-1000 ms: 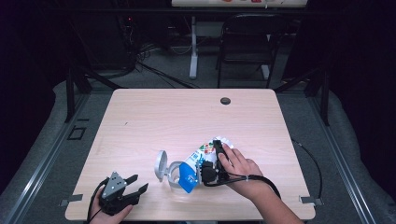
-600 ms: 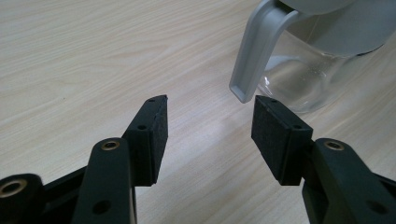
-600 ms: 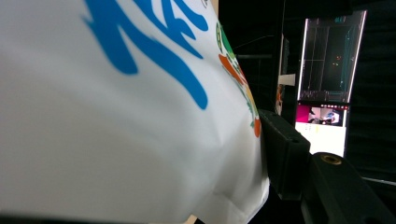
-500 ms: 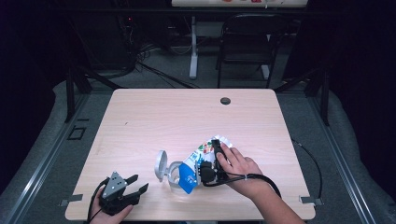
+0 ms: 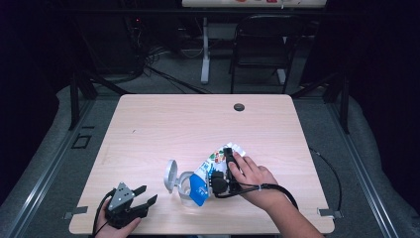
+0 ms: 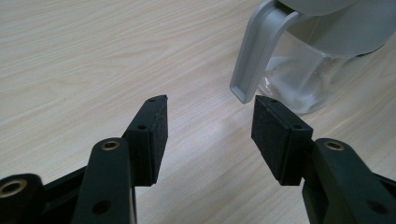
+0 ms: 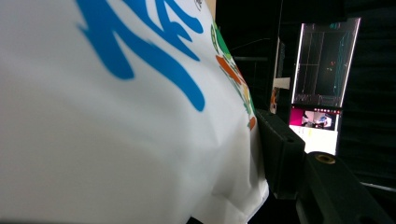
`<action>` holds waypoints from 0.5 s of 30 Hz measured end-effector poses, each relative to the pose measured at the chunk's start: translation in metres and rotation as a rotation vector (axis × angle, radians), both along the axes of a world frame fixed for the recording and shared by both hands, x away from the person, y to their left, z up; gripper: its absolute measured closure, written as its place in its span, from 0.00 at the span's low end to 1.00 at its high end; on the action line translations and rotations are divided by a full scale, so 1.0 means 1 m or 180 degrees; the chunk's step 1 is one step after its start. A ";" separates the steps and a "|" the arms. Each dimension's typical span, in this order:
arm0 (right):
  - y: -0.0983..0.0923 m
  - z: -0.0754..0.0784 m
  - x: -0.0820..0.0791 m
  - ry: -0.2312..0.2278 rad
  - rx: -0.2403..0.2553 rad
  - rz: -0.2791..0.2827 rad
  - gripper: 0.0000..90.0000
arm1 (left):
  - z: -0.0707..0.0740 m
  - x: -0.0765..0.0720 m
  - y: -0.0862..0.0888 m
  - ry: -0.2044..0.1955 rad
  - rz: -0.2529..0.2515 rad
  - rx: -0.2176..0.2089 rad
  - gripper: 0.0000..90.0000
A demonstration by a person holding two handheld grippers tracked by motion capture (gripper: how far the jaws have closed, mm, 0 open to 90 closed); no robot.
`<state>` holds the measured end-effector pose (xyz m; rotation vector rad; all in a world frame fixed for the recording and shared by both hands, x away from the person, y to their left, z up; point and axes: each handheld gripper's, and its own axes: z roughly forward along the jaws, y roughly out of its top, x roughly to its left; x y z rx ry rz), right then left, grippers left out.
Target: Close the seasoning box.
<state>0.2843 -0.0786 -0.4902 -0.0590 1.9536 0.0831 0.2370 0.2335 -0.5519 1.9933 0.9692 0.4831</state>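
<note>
Currently my right hand-held gripper (image 5: 224, 171) lies over a white printed pouch (image 5: 218, 159) near the front middle of the bench (image 5: 163, 124). Its jaws have just been closing, with the pouch between them. In the right gripper view, one black pad (image 7: 280, 154) sits against the white film of the pouch (image 7: 116, 116); the opposite pad is hidden behind the pouch, so I read the grip as clamped on the pouch. My right hand (image 5: 250, 176) rests on the gripper body, and the gripper's cable loops off toward the right edge of the bench.

Label detail: the pouch carries large blue lettering on white, seen too close and at too steep an angle to read. A small multicoloured mark in green, orange and red sits near its edge; that too is illegible. In the high view the lower end of the pouch shows a solid blue panel, which overlaps the mouth of a clear pitcher (image 5: 184, 186).

The pitcher stands just left of the pouch, with its grey lid tipped up on the left side. In the left gripper view, its grey handle (image 6: 254, 56) hangs down beside the clear wall.

My left hand-held gripper (image 5: 143, 196) rests at the front left corner of the bench, jaws apart with nothing between them, pointing toward the pitcher but clear of it.

A small dark round fitting (image 5: 239, 107) sits near the far edge of the bench.
</note>
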 end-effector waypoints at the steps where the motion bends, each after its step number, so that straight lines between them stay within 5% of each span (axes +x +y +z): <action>1: 0.000 0.000 0.000 0.0001 0.0001 0.0000 0.59 | 0.000 0.000 0.000 0.0001 0.0000 -0.0003 0.52; 15: 0.001 -0.001 -0.002 0.0022 0.0016 0.0027 0.60 | 0.000 0.000 -0.001 0.0008 0.0006 -0.0017 0.52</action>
